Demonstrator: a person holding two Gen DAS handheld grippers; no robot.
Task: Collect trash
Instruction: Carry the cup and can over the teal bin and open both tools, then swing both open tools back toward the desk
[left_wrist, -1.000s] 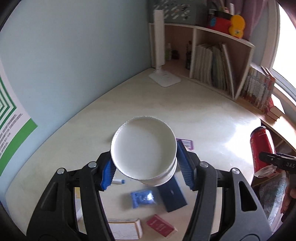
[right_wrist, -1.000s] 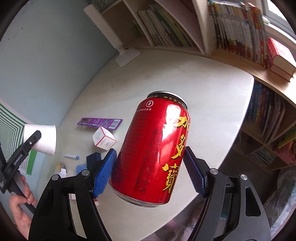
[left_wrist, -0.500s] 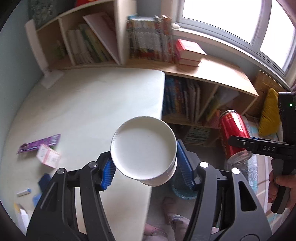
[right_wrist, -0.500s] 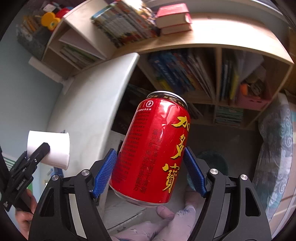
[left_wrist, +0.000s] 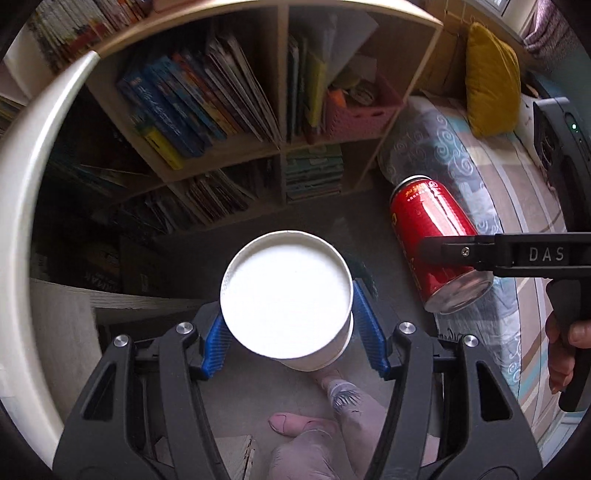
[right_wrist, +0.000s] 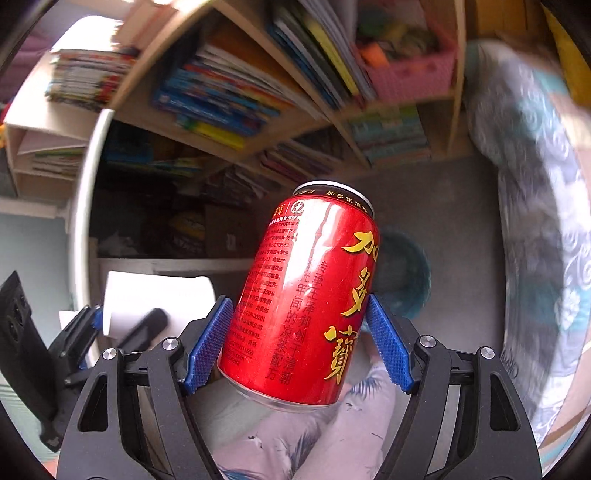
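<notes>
My left gripper is shut on a white paper cup, held above the grey floor with its open mouth toward the camera. My right gripper is shut on a red drink can with yellow characters, tilted. The can and the right gripper's finger also show at the right of the left wrist view. The cup and the left gripper show at the lower left of the right wrist view. A teal round bin stands on the floor, partly hidden behind the can.
A wooden bookshelf full of books stands ahead with a pink basket. The white table edge curves along the left. A patterned bed cover and a yellow cushion lie to the right. The person's legs are below.
Both grippers have swung away from the table and tilted down toward the floor by the bookshelf, still holding the cup and the can. The bin has come closer in the right wrist view.
</notes>
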